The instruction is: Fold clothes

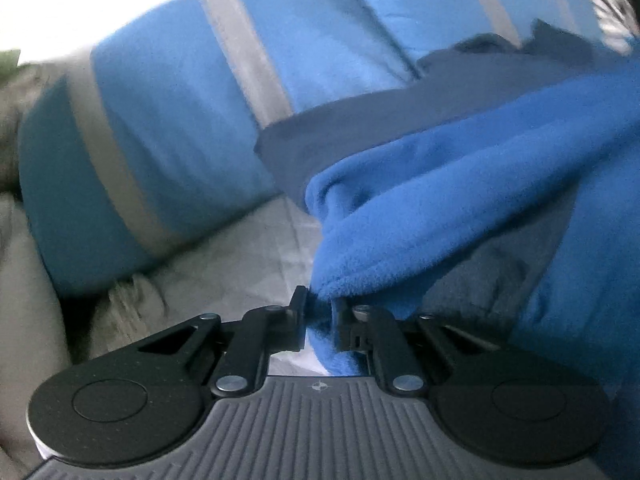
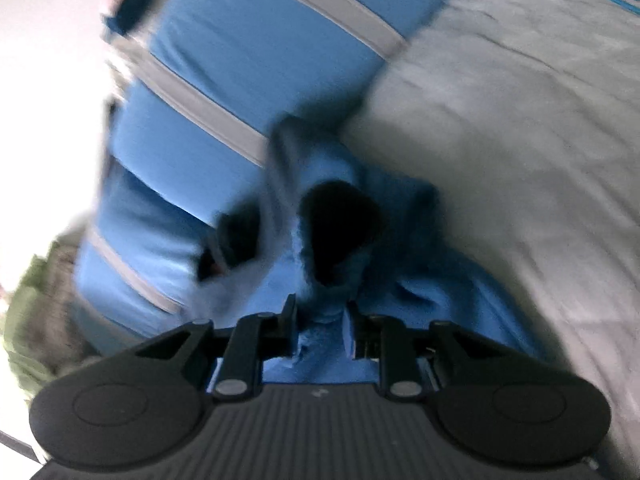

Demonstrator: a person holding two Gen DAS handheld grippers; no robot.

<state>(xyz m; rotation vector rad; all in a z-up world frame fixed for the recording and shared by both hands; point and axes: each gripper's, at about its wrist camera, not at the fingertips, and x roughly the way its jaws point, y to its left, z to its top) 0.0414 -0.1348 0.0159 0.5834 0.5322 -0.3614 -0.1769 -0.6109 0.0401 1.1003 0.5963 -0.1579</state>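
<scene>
A bright blue fleece garment (image 1: 460,200) with a darker grey-blue panel (image 1: 360,136) lies bunched on a grey bed sheet (image 1: 248,256). My left gripper (image 1: 322,312) is shut on a folded edge of the fleece, which fills the narrow gap between its fingers. In the blurred right wrist view the same blue fleece garment (image 2: 352,248) trails away from me, a dark opening (image 2: 340,220) showing in it. My right gripper (image 2: 320,320) is shut on a bunch of the fleece.
A large blue pillow with grey stripes (image 1: 172,120) lies behind the garment, seen too as the striped pillow (image 2: 240,60) in the right wrist view. The grey bed sheet (image 2: 520,140) stretches to the right. Olive-green cloth (image 2: 28,320) sits at the left edge.
</scene>
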